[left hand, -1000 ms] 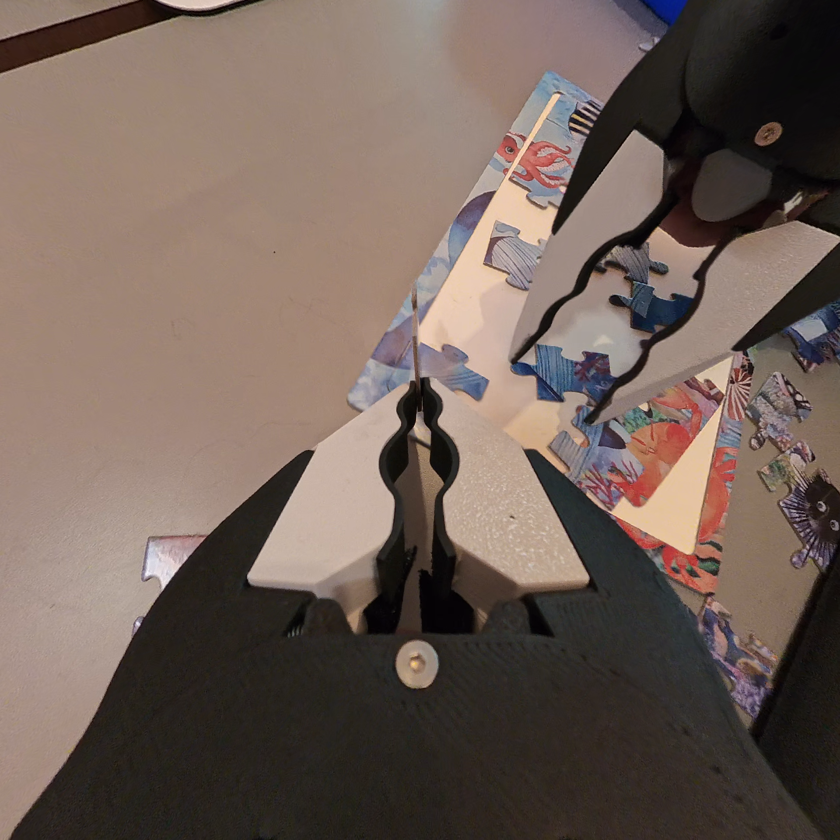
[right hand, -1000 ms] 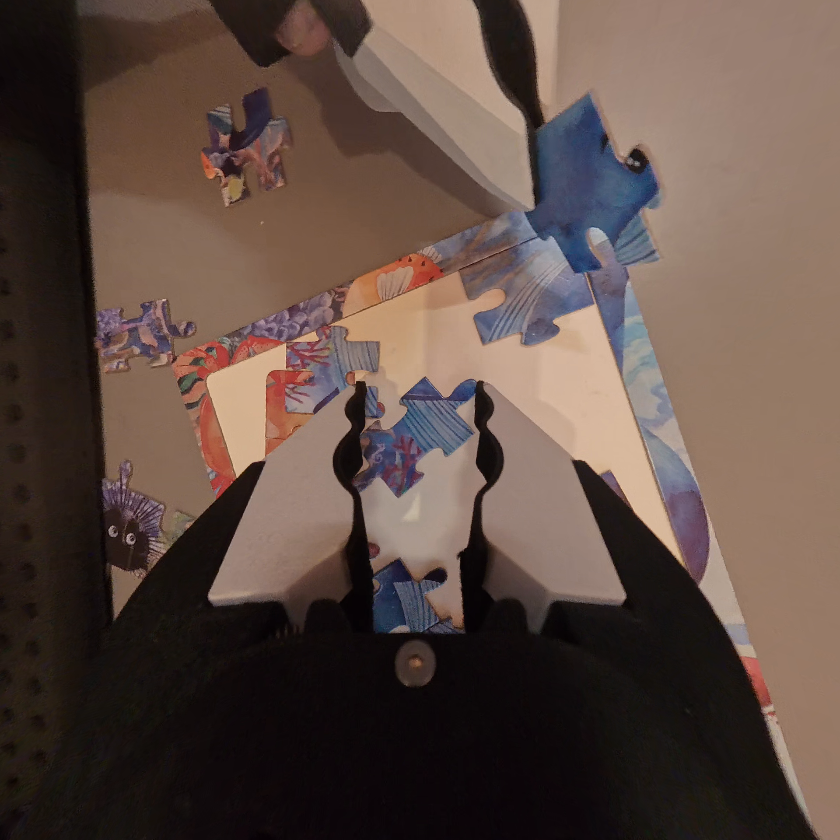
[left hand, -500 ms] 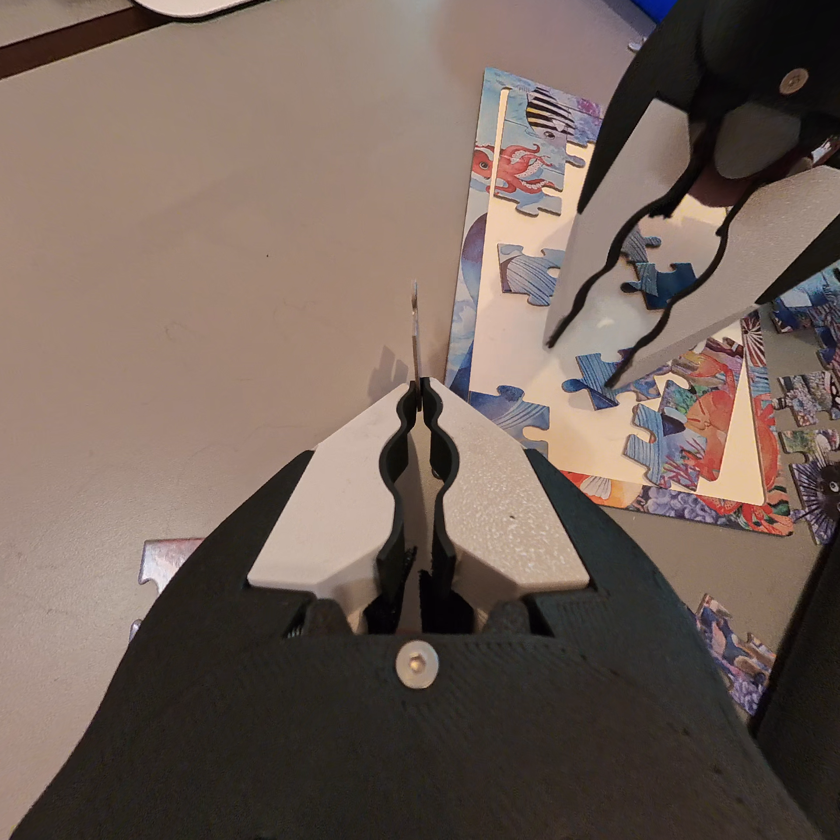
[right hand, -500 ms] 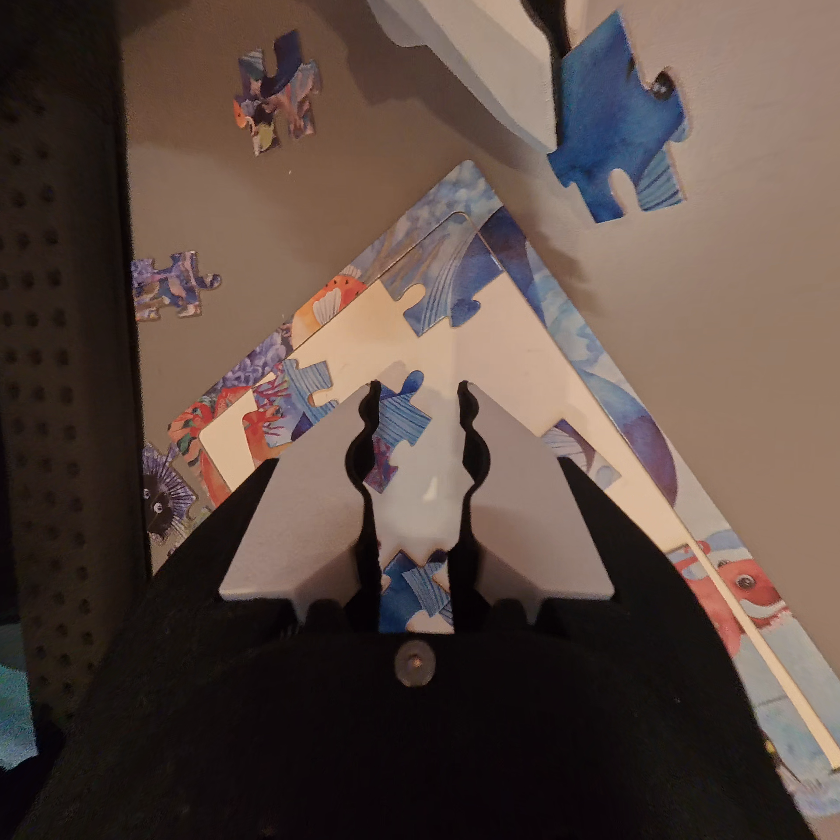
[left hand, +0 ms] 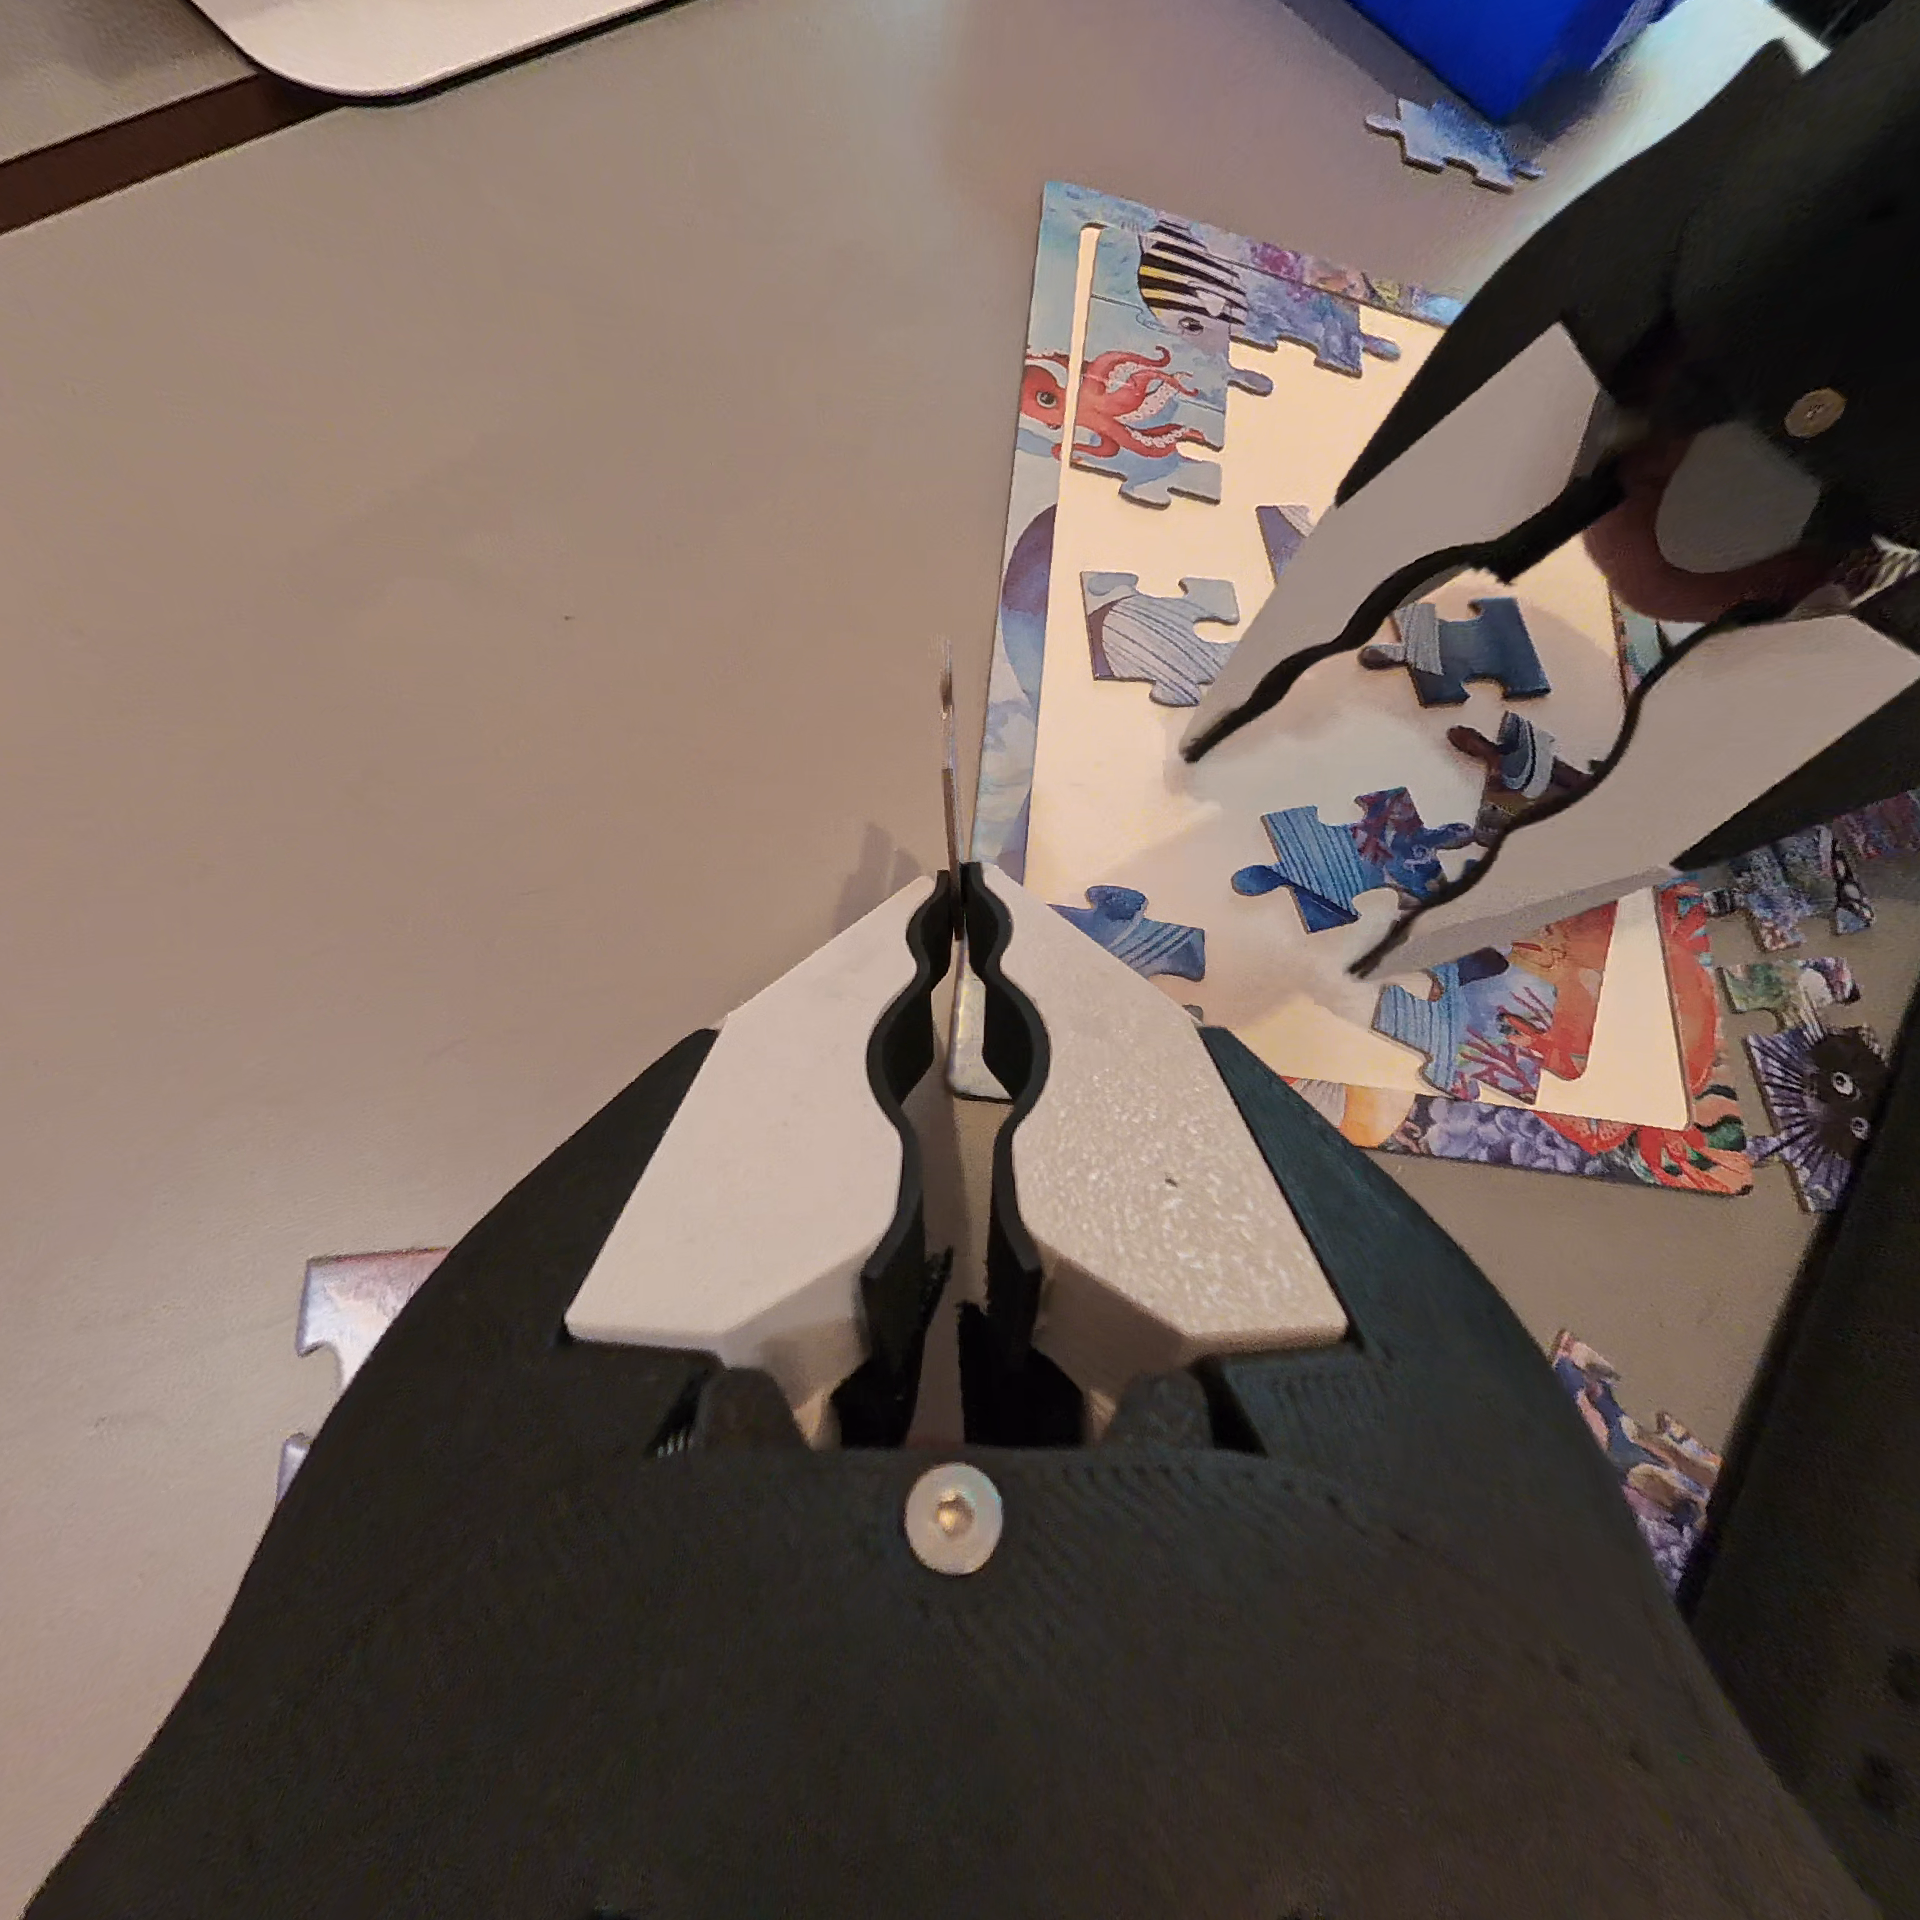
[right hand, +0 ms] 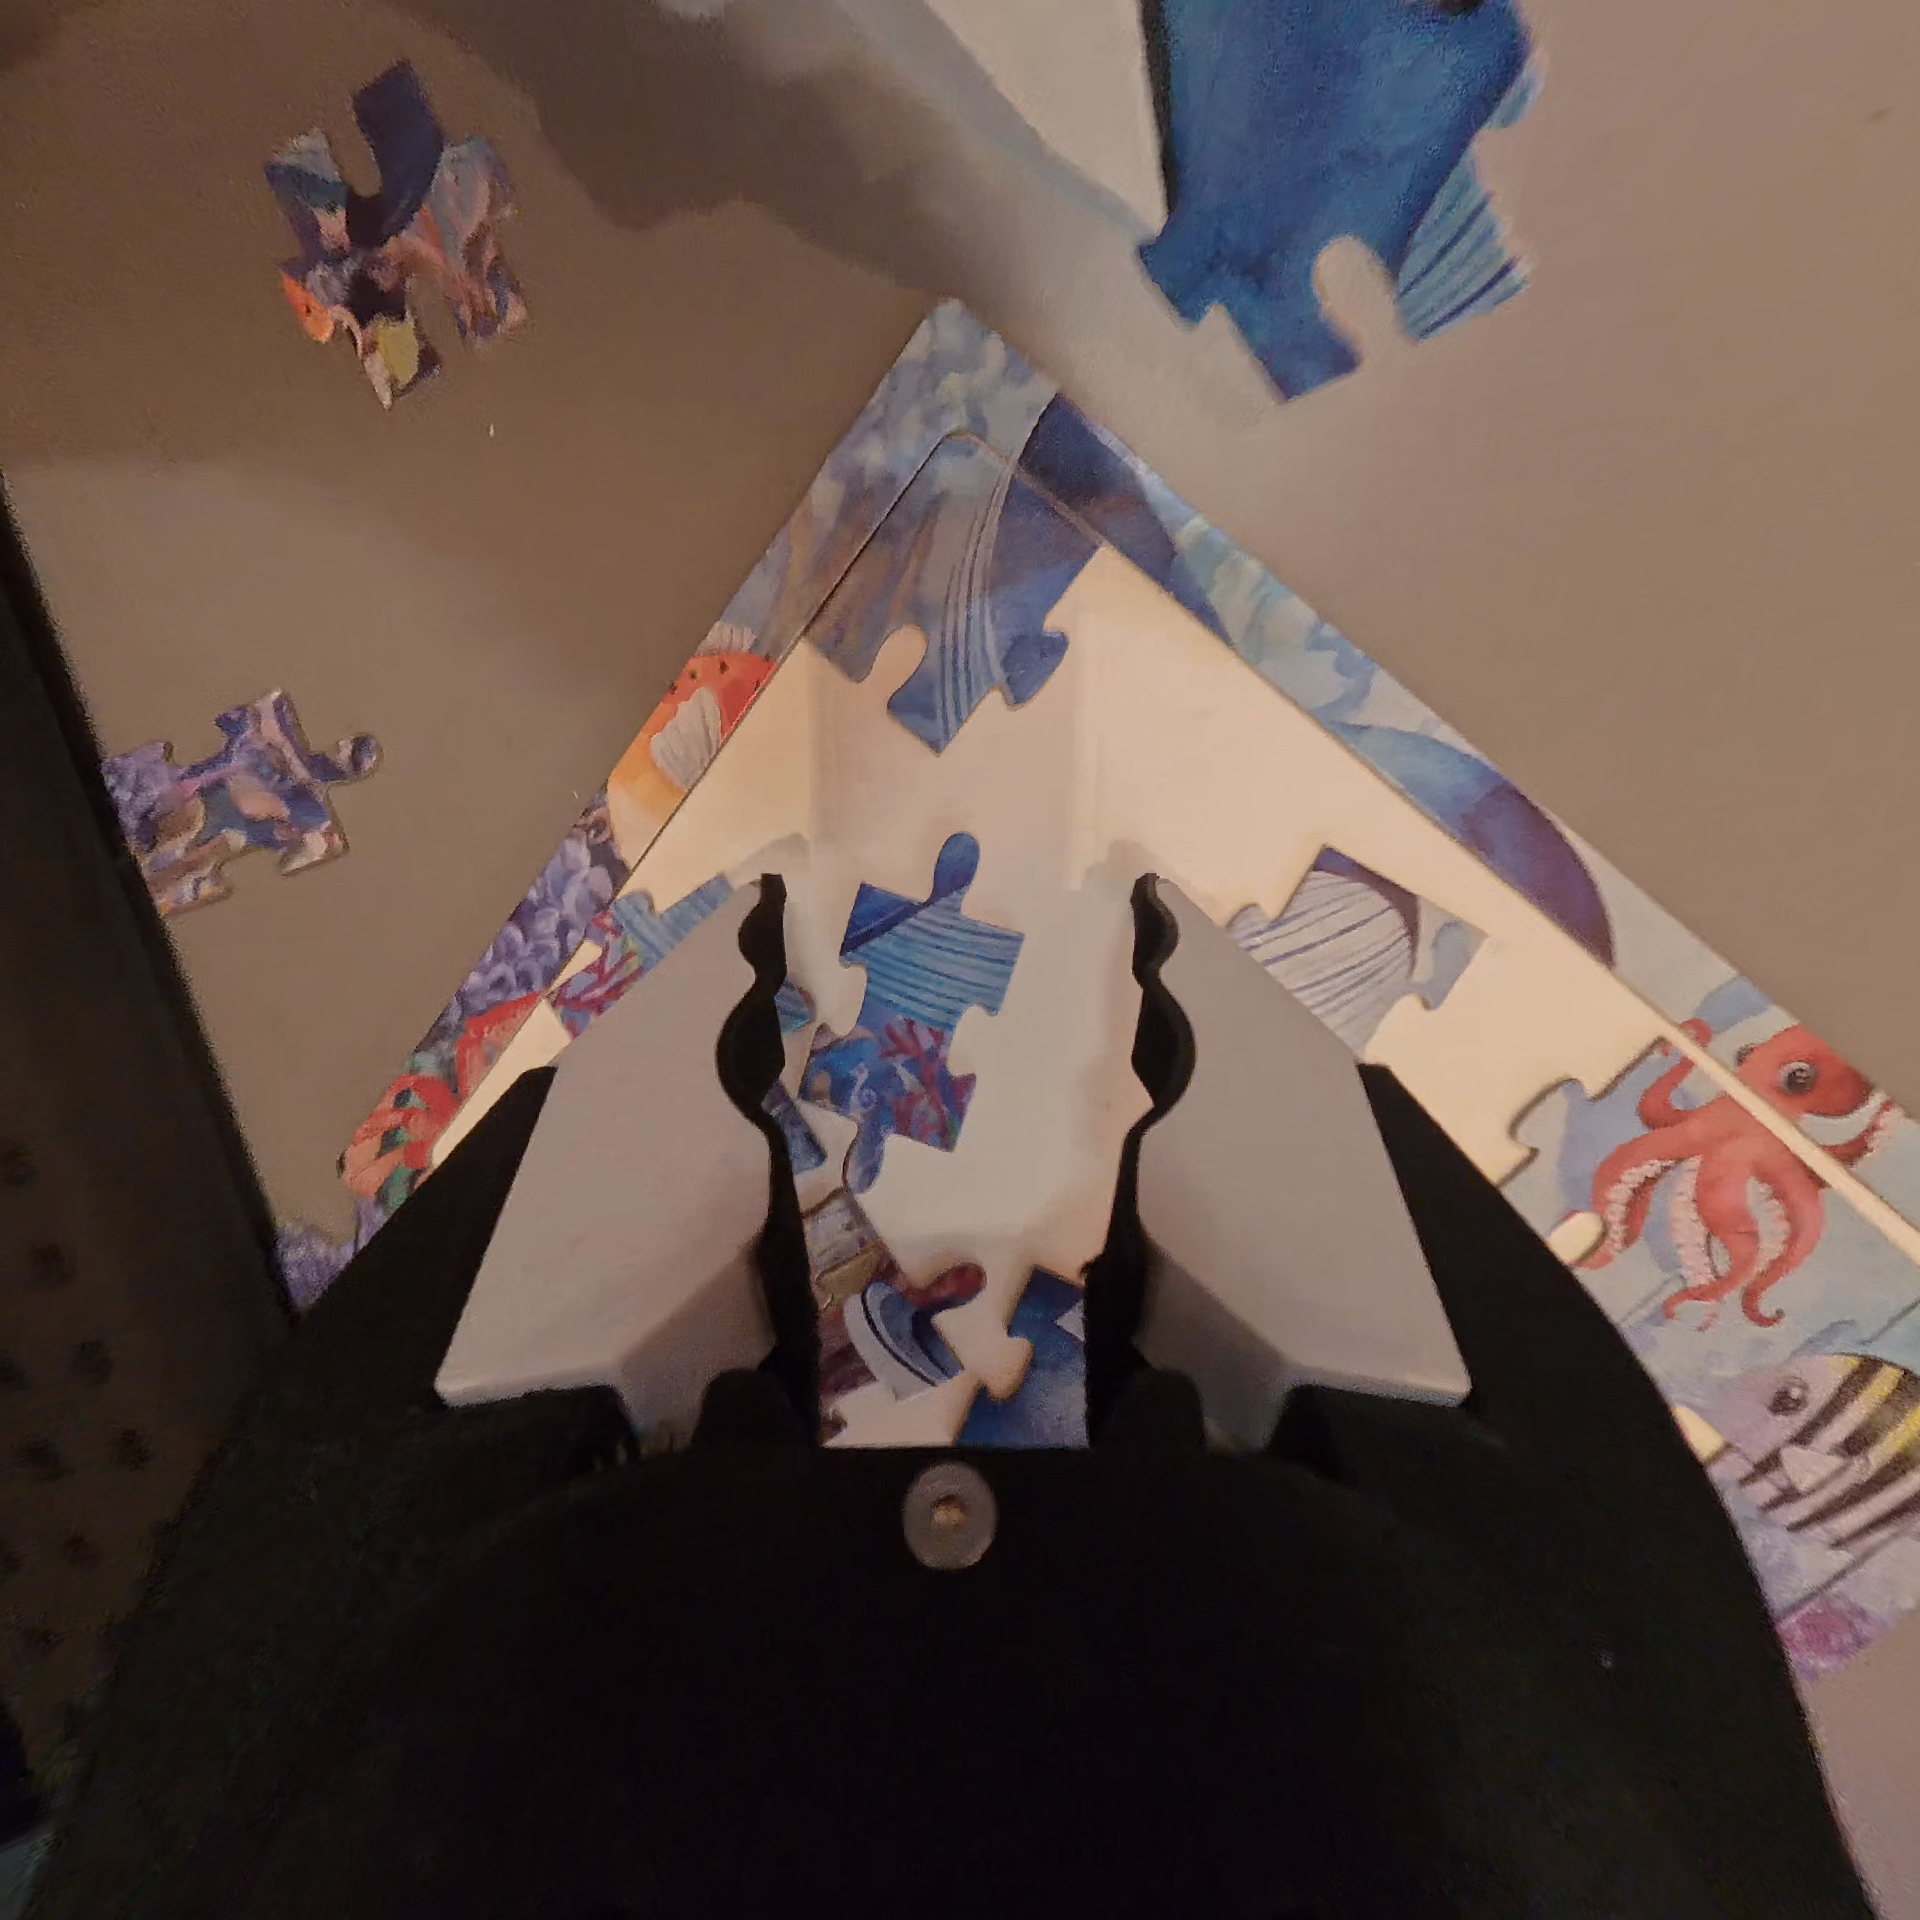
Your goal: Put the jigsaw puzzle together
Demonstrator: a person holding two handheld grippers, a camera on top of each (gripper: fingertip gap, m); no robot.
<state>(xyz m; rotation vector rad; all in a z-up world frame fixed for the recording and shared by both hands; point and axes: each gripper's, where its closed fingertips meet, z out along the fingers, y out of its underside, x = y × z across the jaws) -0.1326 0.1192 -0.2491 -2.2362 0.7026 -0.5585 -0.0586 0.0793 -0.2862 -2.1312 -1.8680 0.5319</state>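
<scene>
My left gripper is shut on a blue puzzle piece, seen edge-on above the table just left of the puzzle tray. In the right wrist view the held blue piece hangs past the tray's corner. My right gripper is open and empty above the tray's cream floor, over a loose blue striped piece with coral. It also shows in the left wrist view. An octopus piece and a striped fish piece sit fitted at the far edge.
Loose pieces lie on the grey table: one near a blue box, several right of the tray, one under my left gripper, two beside the tray. A dark perforated panel stands close by. Some 10 cm of space lies between my two pairs of fingers.
My left gripper has carried the blue piece off the tray's corner to beyond its edge. My right gripper has swung over the tray and its jaws have opened wider.
</scene>
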